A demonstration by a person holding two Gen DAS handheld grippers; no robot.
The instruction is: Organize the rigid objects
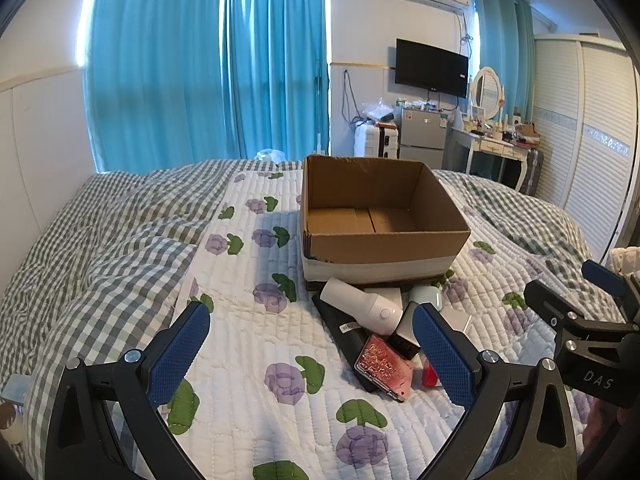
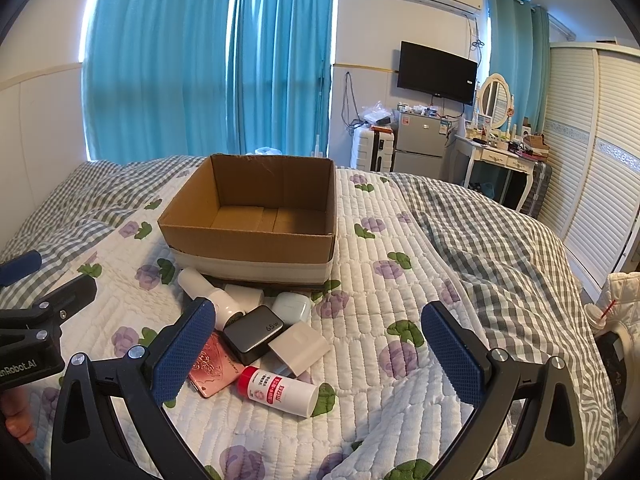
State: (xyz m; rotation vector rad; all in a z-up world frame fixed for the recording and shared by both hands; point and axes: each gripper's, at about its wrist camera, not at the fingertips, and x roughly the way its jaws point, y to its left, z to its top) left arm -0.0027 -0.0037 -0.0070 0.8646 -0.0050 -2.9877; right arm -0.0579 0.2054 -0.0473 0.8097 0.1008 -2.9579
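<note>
Both hand-held grippers, left [image 1: 312, 354] and right [image 2: 316, 350], hang wide apart and hold nothing over the bed [image 2: 400, 280]. The red-capped bottle [image 2: 279, 391] lies at the pile's 6 o'clock, nearest the right one, its long axis running from cap at 10 o'clock to base at 4. My advice: pinch it across the middle, then lift it toward the empty box [image 2: 256, 236] at 12 o'clock.

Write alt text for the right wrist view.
An empty open cardboard box sits on a floral quilted bed, with small items piled in front of it: a white red-capped bottle, a dark charger and a pink case. The right gripper is open above them, fingers spread wide.
</note>
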